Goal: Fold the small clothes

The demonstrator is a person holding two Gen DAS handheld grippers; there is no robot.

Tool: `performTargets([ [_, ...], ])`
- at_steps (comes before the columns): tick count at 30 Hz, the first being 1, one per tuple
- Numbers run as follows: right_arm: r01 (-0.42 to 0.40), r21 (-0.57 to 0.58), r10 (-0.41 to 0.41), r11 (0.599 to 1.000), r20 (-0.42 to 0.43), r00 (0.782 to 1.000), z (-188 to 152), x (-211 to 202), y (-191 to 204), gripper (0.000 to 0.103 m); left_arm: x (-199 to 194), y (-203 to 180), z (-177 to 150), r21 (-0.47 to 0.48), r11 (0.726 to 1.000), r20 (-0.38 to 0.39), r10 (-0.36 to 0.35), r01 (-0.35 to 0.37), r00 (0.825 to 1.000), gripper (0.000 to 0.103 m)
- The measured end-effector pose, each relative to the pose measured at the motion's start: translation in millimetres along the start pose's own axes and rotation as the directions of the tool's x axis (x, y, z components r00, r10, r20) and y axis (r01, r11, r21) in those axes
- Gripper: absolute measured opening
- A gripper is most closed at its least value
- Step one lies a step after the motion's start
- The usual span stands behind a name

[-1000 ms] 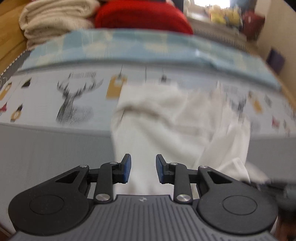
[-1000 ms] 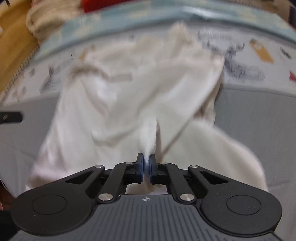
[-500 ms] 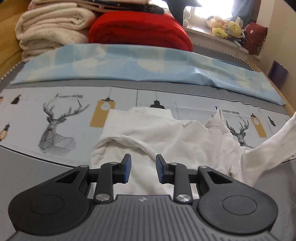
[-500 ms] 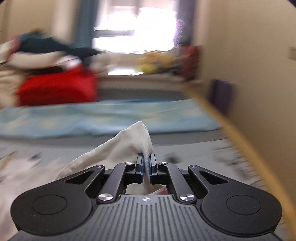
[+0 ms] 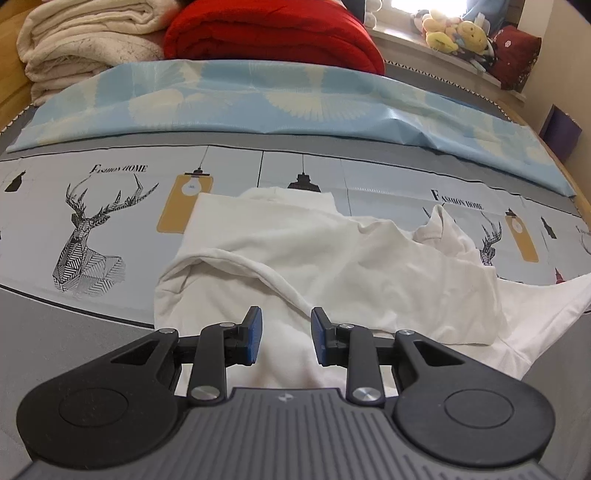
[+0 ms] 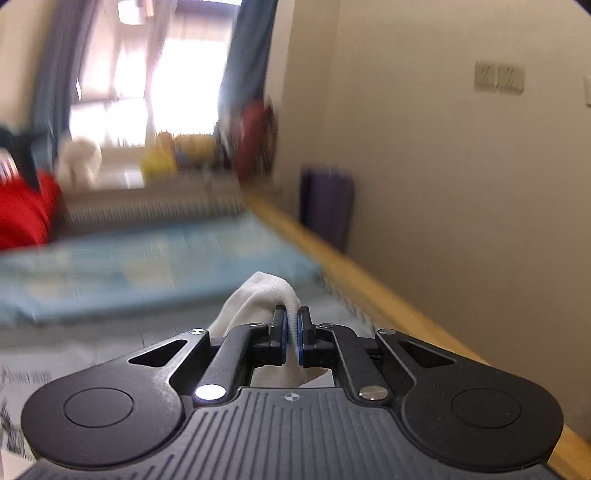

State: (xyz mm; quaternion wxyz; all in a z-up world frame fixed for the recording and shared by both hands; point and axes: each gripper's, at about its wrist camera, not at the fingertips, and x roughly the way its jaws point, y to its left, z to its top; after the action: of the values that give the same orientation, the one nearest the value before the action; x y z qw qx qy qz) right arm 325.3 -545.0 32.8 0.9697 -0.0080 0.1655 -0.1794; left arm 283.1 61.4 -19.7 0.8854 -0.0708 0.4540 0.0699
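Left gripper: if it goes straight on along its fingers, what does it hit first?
Probably the white garment lying just ahead of the open left gripper; depth is unclear, but cloth fills the gap between its fingers.

Home bedroom, printed bedsheet [image 5: 110, 206], folded red blanket [image 5: 273, 33], plush toys [image 5: 454, 31] on windowsill, curtain [image 6: 247, 66]

White garment [image 5: 332, 258] rumpled, partly folded on bed, right corner lifted.
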Motion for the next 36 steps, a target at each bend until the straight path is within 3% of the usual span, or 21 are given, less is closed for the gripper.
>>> performTargets([
  [2, 0.068, 0.026, -0.069, 0.997, 0.04, 0.997, -29.8, -4.9, -11.4, 0.008, 2.7, -1.6, -0.7, -0.002, 1.0, -0.007, 0.001, -0.001, 1.0, 0.032],
  [3, 0.136, 0.042, -0.135, 0.99, -0.02, 0.991, -51.1, 1.0, -19.8, 0.012, 3.5, -2.7, -0.6, -0.002, 1.0, -0.01, 0.0, 0.0, 1.0, 0.032],
  [4, 0.221, 0.029, -0.214, 0.975, -0.142, 0.966, -76.6, 15.0, -29.6, 0.018, 4.0, -4.4, -1.5, -0.001, 1.0, -0.013, -0.005, 0.005, 1.0, 0.032],
  [5, 0.301, 0.003, -0.288, 0.954, -0.278, 0.916, -100.3, 29.0, -39.3, 0.018, 4.1, -6.1, -2.3, 0.002, 1.0, -0.014, -0.009, 0.009, 1.0, 0.032],
  [6, 0.376, 0.001, -0.343, 0.927, -0.409, 0.846, -126.2, 39.9, -54.3, 0.019, 4.1, -8.1, -3.7, 0.009, 1.0, -0.016, -0.011, 0.011, 1.0, 0.032],
  [7, 0.419, 0.068, -0.344, 0.906, -0.46, 0.818, -143.9, 38.9, -70.2, 0.019, 4.1, -10.3, -5.0, 0.016, 1.0, -0.017, -0.012, 0.013, 1.0, 0.032],
  [8, 0.439, 0.151, -0.33, 0.886, -0.46, 0.824, -153.8, 31.7, -81.7, 0.02, 4.3, -12.1, -6.1, 0.023, 1.0, -0.02, -0.015, 0.016, 1.0, 0.032],
  [10, 0.421, 0.277, -0.287, 0.864, -0.415, 0.863, -162.1, 18.0, -90.0, 0.022, 4.7, -15.4, -7.8, 0.034, 0.999, -0.023, -0.019, 0.02, 1.0, 0.032],
  [13, 0.286, 0.413, -0.16, 0.865, -0.314, 0.936, -157.7, 10.1, -84.5, 0.025, 5.7, -16.3, -8.7, 0.038, 0.999, -0.024, -0.013, 0.014, 1.0, 0.032],
  [15, 0.188, 0.529, -0.025, 0.827, -0.298, 0.954, -155.3, 20.6, -89.4, 0.035, 6.9, -16.6, -9.0, 0.038, 0.999, -0.028, -0.01, 0.011, 1.0, 0.032],
  [17, 0.153, 0.602, 0.064, 0.784, -0.324, 0.944, -152.9, 47.6, -87.1, 0.045, 7.6, -16.8, -9.2, 0.042, 0.999, -0.029, -0.01, 0.012, 1.0, 0.032],
  [20, 0.207, 0.621, 0.047, 0.756, -0.367, 0.929, -150.5, 70.2, -81.5, 0.047, 9.0, -15.8, -8.9, 0.04, 0.999, -0.031, -0.005, 0.006, 1.0, 0.032],
  [22, 0.267, 0.586, 0.025, 0.765, -0.441, 0.897, -150.3, 90.3, -77.5, 0.046, 9.7, -14.9, -8.3, 0.037, 0.999, -0.032, -0.005, 0.006, 0.999, 0.032],
  [24, 0.327, 0.547, -0.027, 0.771, -0.484, 0.875, -147.6, 98.9, -75.2, 0.029, 10.0, -15.0, -7.8, 0.042, 0.999, -0.031, -0.007, 0.008, 0.999, 0.032],
  [25, 0.337, 0.536, -0.043, 0.774, -0.486, 0.873, -145.1, 96.5, -74.1, 0.003, 10.1, -14.6, -7.8, 0.042, 0.999, -0.032, -0.007, 0.009, 0.999, 0.032],
  [27, 0.3, 0.553, -0.04, 0.777, -0.433, 0.9, -132.3, 96.1, -71.1, 0.004, 9.9, -13.7, -7.3, 0.041, 0.999, -0.03, -0.01, 0.011, 0.999, 0.032],
  [30, 0.098, 0.648, 0.004, 0.755, -0.154, 0.988, -105.0, 70.5, -74.2, 0.004, 8.9, -11.5, -6.7, 0.034, 0.999, -0.028, -0.01, 0.011, 1.0, 0.032],
  [32, 0.032, 0.664, -0.012, 0.747, -0.035, 0.999, -97.6, 55.5, -78.8, 0.004, 8.1, -10.3, -6.5, 0.031, 0.999, -0.026, -0.012, 0.013, 1.0, 0.032],
  [33, 0.056, 0.674, -0.036, 0.736, -0.044, 0.998, -101.8, 54.3, -82.6, 0.004, 7.6, -10.2, -6.4, 0.032, 0.999, -0.025, -0.014, 0.015, 1.0, 0.032],
  [34, 0.124, 0.67, -0.066, 0.732, -0.111, 0.992, -108.2, 59.1, -85.6, 0.005, 7.1, -10.0, -6.3, 0.033, 0.999, -0.025, -0.016, 0.017, 1.0, 0.032],
  [36, 0.292, 0.663, -0.111, 0.69, -0.302, 0.947, -132.8, 71.6, -95.4, 0.009, 6.3, -8.3, -6.3, 0.027, 0.999, -0.026, -0.019, 0.019, 0.999, 0.032],
])
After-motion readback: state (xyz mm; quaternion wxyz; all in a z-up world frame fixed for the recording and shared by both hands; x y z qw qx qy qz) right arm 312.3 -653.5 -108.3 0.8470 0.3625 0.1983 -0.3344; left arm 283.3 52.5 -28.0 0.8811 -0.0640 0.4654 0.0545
